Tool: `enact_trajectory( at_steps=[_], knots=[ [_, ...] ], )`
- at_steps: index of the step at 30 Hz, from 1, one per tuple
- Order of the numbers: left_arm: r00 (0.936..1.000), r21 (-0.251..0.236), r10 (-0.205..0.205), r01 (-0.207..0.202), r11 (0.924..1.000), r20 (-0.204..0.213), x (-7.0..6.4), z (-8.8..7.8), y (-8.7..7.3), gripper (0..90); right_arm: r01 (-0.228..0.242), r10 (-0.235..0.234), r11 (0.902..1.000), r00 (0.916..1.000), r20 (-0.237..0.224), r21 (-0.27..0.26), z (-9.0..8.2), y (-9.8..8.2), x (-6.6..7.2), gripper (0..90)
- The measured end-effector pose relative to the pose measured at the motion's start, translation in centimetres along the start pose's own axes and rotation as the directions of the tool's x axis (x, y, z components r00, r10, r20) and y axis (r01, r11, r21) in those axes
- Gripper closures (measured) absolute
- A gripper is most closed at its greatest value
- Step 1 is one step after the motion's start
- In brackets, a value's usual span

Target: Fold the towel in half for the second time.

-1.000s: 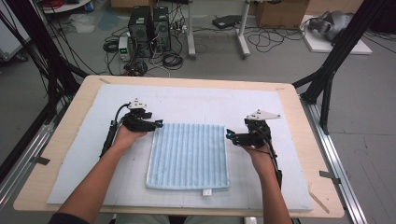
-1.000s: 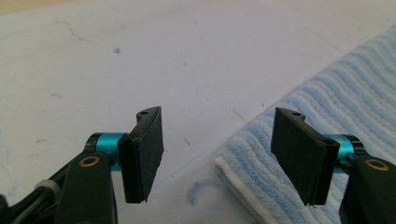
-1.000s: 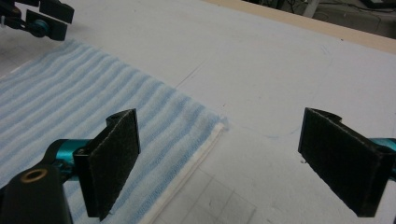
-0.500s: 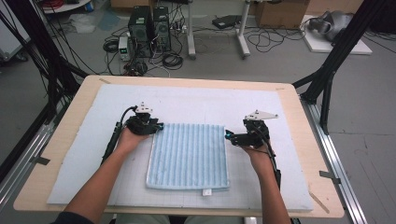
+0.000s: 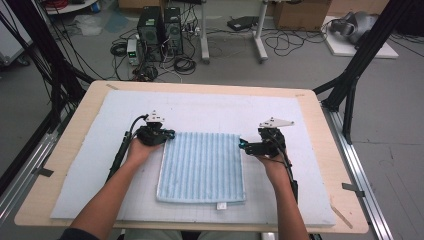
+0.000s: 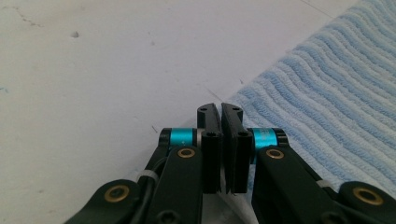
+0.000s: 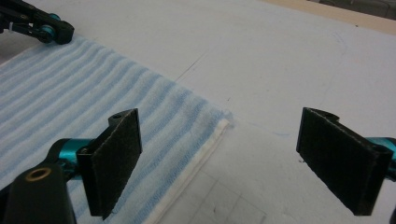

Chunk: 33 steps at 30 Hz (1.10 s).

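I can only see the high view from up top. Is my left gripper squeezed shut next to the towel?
Observer: Yes. In the left gripper view, the left gripper has just been closing and its jaws now meet right at the blue towel corner. I can't tell if any cloth is pinched.
Operator: What about my other one?
Observer: The right gripper is wide open, and the towel's corner lies on the mat between its jaws.
Operator: Is the towel all blue?
Observer: No, a white hem runs along the edge by that corner.
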<state>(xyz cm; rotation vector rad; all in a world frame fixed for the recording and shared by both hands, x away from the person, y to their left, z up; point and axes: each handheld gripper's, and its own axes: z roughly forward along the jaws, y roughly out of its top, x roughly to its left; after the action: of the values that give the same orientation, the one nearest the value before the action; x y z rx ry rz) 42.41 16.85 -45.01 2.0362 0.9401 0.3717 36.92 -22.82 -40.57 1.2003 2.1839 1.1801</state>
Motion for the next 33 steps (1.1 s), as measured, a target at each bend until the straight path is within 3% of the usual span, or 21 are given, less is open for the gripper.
enact_trajectory(
  at_steps=[4,10,16,21,24,26,27,31,33],
  knots=[
    [0.9998,-0.018,-0.018,0.018,0.9997,0.0,0.0,-0.1,-0.1,86.6,-0.024,0.024,0.9996,0.9997,0.005,0.013,1.0,0.0,-0.4,16.5],
    [0.9983,-0.062,-0.056,0.057,0.9964,0.013,0.1,-0.4,0.0,86.7,-0.048,0.049,0.9965,0.9986,-0.017,0.068,3.2,0.4,-1.0,32.8],
    [0.9975,-0.075,-0.068,0.069,0.9948,0.021,0.3,-0.8,0.0,86.8,-0.029,0.031,0.9908,0.9994,-0.017,0.132,5.7,1.2,-0.4,43.3],
    [0.9962,-0.082,-0.08,0.083,0.9932,0.033,0.3,-0.9,-0.1,86.8,-0.024,0.03,0.9799,0.9992,-0.027,0.198,7.0,0.9,-0.3,52.1],
    [0.9958,-0.08,-0.085,0.087,0.993,0.036,0.4,-0.8,-0.2,86.8,-0.031,0.037,0.9796,0.9989,-0.029,0.198,7.1,0.8,-0.4,61.7],
    [0.9955,-0.086,-0.088,0.091,0.9922,0.036,0.4,-0.8,-0.1,86.9,-0.021,0.033,0.9799,0.9977,-0.059,0.198,7.1,0.8,-0.5,81.1],
    [0.9957,-0.091,-0.086,0.089,0.9918,0.035,0.4,-0.8,0.0,87.0,-0.017,0.032,0.9801,0.9968,-0.074,0.198,7.1,0.8,-0.4,82.6],
    [0.9923,-0.141,-0.118,0.122,0.9825,0.037,0.8,-1.3,0.3,87.1,0.045,-0.04,0.9813,0.9988,-0.028,0.187,7.2,1.3,0.4,84.8],
    [0.9925,-0.157,-0.12,0.122,0.9801,0.024,1.0,-1.5,0.6,87.1,0.043,-0.041,0.9857,0.999,-0.014,0.163,7.1,1.7,0.6,84.8]
  ],
)
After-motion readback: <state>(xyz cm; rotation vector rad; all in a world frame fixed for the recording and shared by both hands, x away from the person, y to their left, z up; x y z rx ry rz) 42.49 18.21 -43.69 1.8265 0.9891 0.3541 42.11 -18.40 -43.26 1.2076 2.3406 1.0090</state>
